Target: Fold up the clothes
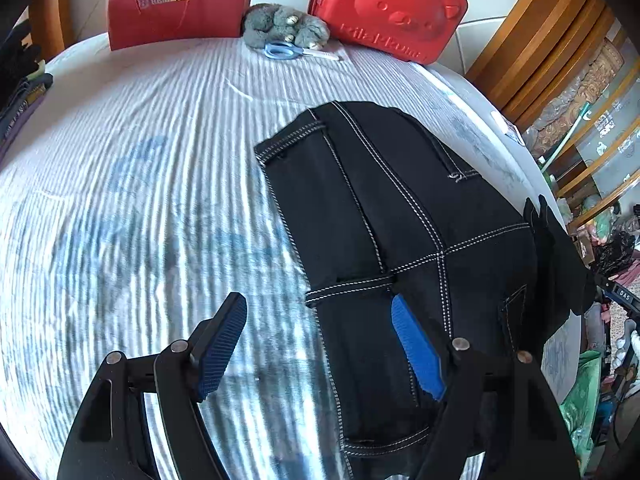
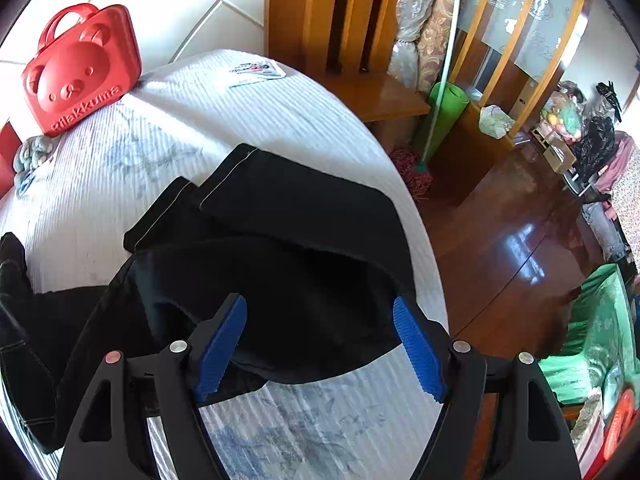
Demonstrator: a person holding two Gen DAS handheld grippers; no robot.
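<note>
As jaws gape, left gripper point(image 1: 320, 344) over jeans point(image 1: 400, 220)

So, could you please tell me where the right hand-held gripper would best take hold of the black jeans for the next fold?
Probably the leg hems. They lie flat on the striped cloth, stacked and pointing away toward the red bear case, so their stitched edges offer a thin layered lip. Come in low from the near side, along the legs, with the open right hand-held gripper straddling both layers.

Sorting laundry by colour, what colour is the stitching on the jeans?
White, on black jeans; clearest in the left wrist view.
</note>
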